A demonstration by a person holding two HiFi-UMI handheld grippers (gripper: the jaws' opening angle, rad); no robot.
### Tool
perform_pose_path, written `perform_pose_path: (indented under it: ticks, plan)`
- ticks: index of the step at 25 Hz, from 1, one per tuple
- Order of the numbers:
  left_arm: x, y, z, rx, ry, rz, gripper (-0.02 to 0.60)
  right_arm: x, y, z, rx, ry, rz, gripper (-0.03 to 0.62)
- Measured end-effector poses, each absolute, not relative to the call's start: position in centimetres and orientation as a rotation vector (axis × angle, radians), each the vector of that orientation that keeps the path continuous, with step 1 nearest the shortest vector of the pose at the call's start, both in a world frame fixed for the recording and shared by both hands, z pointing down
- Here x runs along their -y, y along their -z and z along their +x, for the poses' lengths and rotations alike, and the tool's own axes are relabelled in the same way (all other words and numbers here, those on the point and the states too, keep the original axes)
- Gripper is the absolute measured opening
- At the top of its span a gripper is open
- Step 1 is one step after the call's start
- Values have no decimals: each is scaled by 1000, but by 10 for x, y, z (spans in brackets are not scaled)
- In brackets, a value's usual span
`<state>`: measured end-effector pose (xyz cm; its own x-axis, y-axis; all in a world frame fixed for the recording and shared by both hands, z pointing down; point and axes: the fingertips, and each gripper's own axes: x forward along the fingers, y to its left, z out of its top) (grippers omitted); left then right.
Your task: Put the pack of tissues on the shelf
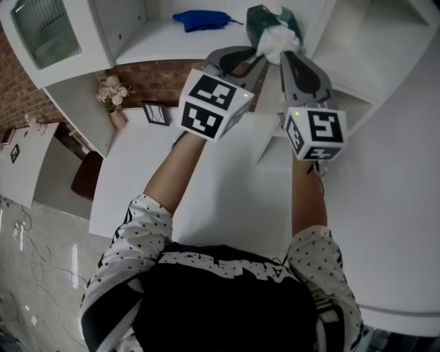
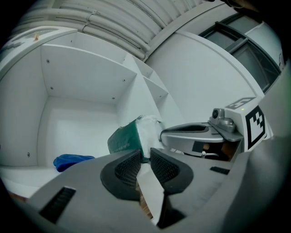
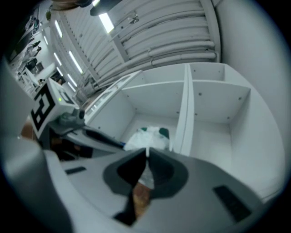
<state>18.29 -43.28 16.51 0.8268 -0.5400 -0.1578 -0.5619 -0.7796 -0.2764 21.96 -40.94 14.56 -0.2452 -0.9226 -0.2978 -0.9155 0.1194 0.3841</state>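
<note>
A white shelf unit (image 1: pixel 172 38) rises over a red brick wall (image 1: pixel 148 79), with a white table (image 1: pixel 385 206) in front. The green-and-white plastic pack of tissues (image 1: pixel 265 20) sits in the open compartment near a crumpled blue cloth (image 1: pixel 203 19). The right gripper (image 1: pixel 283 55) pinches its white wrap. The left gripper (image 1: pixel 260 60) stands parted and empty just beside it. The grippers hide whether the pack rests on the board.

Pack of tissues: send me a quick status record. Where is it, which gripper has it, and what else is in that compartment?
pack of tissues: green, crumpled white end toward the person, at the shelf compartment
right gripper: shut on the pack's white end
left gripper: open, tips just short of the pack, nothing gripped
blue cloth: lying on the same shelf board, left of the pack
pack resting on the board: cannot tell
</note>
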Motion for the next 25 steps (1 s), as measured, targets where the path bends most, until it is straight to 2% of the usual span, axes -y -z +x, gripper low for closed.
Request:
perform_pose_path:
  ticks: [25]
  plan:
    - [447,-165,168,-915,-28,-2659,98,439,-148,216,2253,741,1932,41]
